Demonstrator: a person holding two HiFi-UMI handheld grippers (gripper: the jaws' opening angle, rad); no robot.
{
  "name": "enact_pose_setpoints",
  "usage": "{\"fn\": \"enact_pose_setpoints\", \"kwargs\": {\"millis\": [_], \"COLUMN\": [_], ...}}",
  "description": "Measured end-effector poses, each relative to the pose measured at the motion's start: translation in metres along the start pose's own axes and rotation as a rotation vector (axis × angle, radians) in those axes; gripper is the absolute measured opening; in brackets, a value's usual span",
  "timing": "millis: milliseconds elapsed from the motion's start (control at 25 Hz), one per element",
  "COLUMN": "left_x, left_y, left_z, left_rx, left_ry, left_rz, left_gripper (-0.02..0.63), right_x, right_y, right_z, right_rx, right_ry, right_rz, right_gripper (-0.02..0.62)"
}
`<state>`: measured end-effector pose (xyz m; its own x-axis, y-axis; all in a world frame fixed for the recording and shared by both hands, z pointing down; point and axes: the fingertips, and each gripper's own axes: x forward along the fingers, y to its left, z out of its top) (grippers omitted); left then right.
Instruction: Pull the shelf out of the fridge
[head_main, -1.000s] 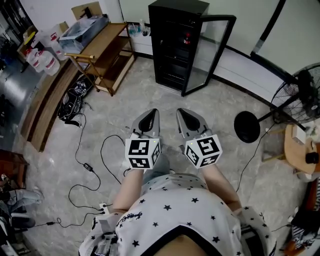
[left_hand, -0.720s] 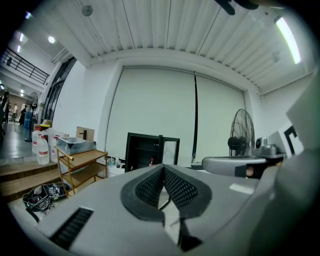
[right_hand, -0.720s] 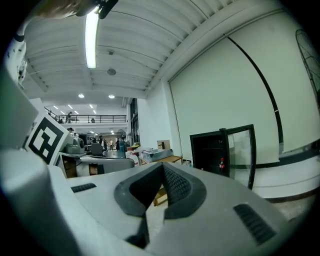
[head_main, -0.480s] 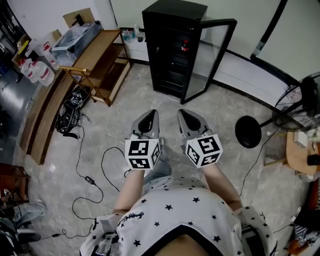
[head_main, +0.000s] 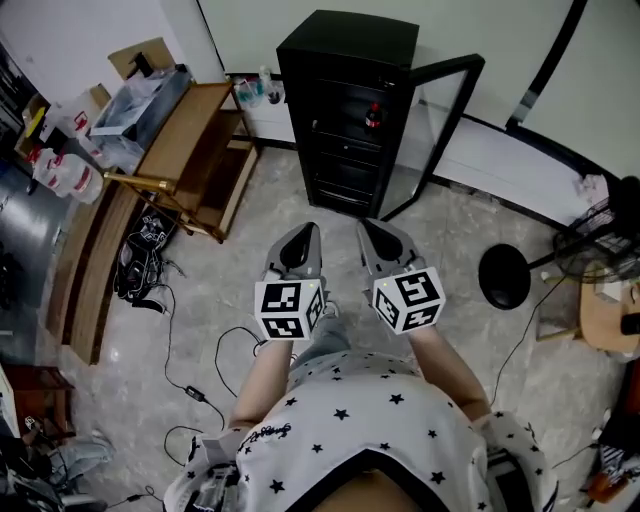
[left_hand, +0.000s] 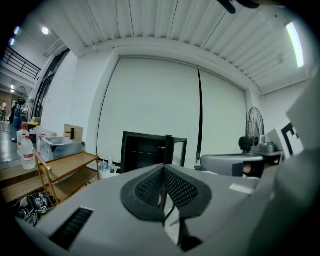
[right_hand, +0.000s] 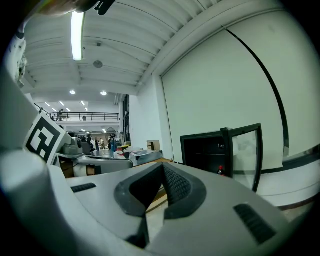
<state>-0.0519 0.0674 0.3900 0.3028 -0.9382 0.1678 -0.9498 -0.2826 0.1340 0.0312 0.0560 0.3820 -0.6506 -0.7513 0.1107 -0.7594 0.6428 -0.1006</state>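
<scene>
A black fridge (head_main: 345, 100) stands on the floor ahead with its glass door (head_main: 440, 125) swung open to the right. Inside I can faintly see dark shelves (head_main: 343, 150) and a red bottle (head_main: 374, 116). My left gripper (head_main: 303, 232) and right gripper (head_main: 368, 228) are held side by side over the floor, well short of the fridge and pointing at it, both shut with nothing in them. The left gripper view shows the left gripper's (left_hand: 163, 170) pads together, with the fridge (left_hand: 147, 152) far beyond. The right gripper view shows the same for the right gripper (right_hand: 162, 167), fridge (right_hand: 207, 152) and door (right_hand: 245, 150).
A wooden cart (head_main: 190, 150) carrying a clear plastic box (head_main: 140, 95) stands left of the fridge. Cables (head_main: 200, 350) and a black bag (head_main: 140, 260) lie on the floor at the left. A fan's round base (head_main: 503, 277) sits at the right.
The fridge has come nearer in the head view as the person walked toward it. Both grippers keep their place side by side, still shut.
</scene>
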Motion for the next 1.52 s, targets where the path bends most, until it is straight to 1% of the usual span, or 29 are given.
{"fn": "enact_pose_setpoints", "kwargs": {"millis": [360,720,880,1120,1240,1320,1520], "left_x": [0.095,0.169,0.197,0.241,0.260,0.274,0.306], "left_y": [0.051,0.096,0.114,0.125,0.126,0.126,0.130], "left_z": [0.017,0.026,0.023,0.019,0.018,0.017,0.019], "left_rx": [0.013,0.002,-0.029,-0.096,-0.142,-0.199,-0.437], "left_ry": [0.020,0.020,0.026,0.028,0.023,0.012,-0.047], "left_rz": [-0.068,-0.120,-0.137,-0.177,-0.203,-0.224,-0.275], "left_gripper": [0.012,0.012,0.012,0.012,0.012,0.012,0.012], "right_x": [0.093,0.163,0.186,0.205,0.210,0.213,0.219], "right_y": [-0.048,-0.080,-0.092,-0.110,-0.117,-0.124,-0.141], "right_z": [0.016,0.018,0.016,0.017,0.018,0.019,0.019], "right_rx": [-0.005,0.005,0.001,-0.025,-0.037,-0.035,-0.023], "right_ry": [-0.017,-0.023,-0.022,-0.012,-0.007,-0.006,-0.001], "right_rz": [-0.067,-0.117,-0.143,-0.181,-0.195,-0.204,-0.212], "right_gripper": [-0.006,-0.006,-0.006,-0.006,-0.008,-0.006,-0.006]}}
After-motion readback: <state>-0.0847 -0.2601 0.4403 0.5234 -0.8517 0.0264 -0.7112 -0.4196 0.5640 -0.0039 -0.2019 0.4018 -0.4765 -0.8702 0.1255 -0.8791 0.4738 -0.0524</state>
